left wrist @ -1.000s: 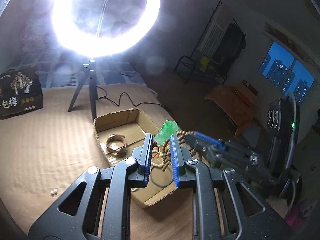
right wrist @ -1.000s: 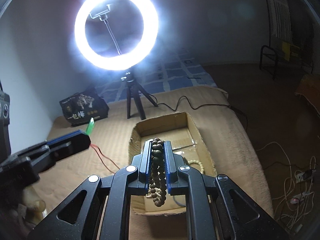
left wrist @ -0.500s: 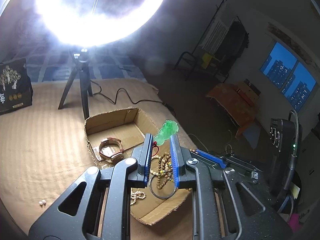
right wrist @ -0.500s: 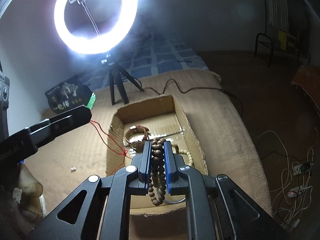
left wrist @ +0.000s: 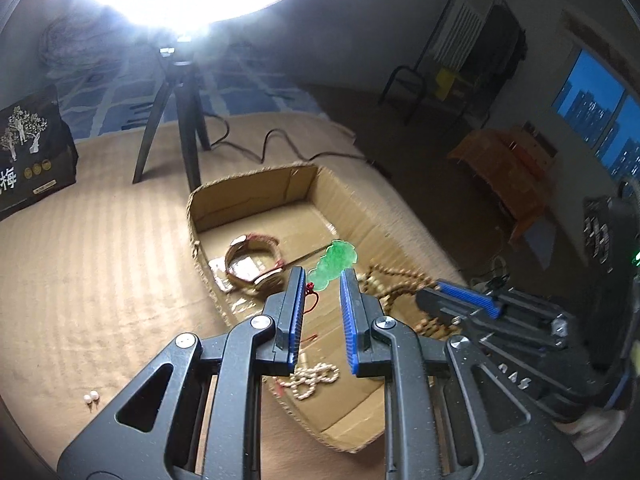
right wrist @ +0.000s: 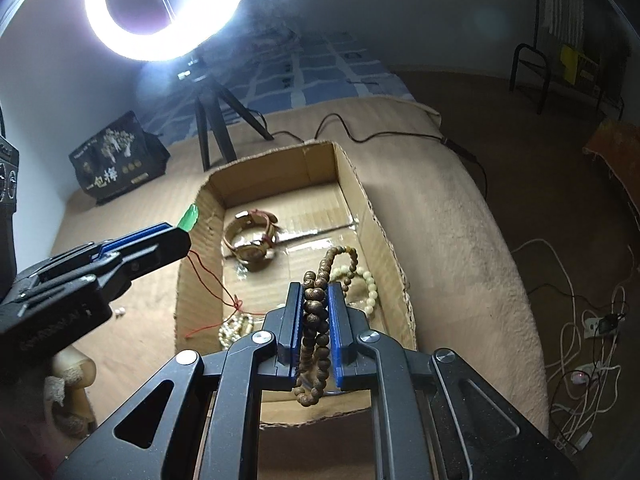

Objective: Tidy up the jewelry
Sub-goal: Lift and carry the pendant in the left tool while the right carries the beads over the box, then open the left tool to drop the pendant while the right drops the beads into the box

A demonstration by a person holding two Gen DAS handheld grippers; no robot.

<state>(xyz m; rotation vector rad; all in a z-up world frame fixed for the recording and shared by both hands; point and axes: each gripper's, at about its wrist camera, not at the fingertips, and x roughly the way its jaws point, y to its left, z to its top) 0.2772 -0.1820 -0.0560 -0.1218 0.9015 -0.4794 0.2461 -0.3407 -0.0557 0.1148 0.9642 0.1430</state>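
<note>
My left gripper (left wrist: 322, 273) is shut on a green jade pendant (left wrist: 335, 261), held at its fingertips over the open cardboard box (left wrist: 256, 194). The pendant's red cord (right wrist: 208, 276) hangs down into the box. My right gripper (right wrist: 315, 287) is shut on a string of brown wooden beads (right wrist: 314, 320), whose loop droops over the box's right half. Inside the box lie a tan-strapped watch (right wrist: 250, 242), a cream bead bracelet (right wrist: 369, 285) and a pale bead chain (left wrist: 313, 376). In the left wrist view the right gripper (left wrist: 430, 297) sits just right of mine.
The box rests on a tan bed cover (left wrist: 100, 264). Behind it stand a ring light's tripod (left wrist: 180, 120) with its cable (right wrist: 384, 136) and a black printed bag (left wrist: 30, 156). Two tiny pearls (left wrist: 91, 398) lie left of the box. The bed edge drops to a floor with white cables (right wrist: 580, 344).
Both grippers have sunk and tipped down toward the box, which now looks larger and nearer. Each still holds its piece; the beads and cord now reach into the box.
</note>
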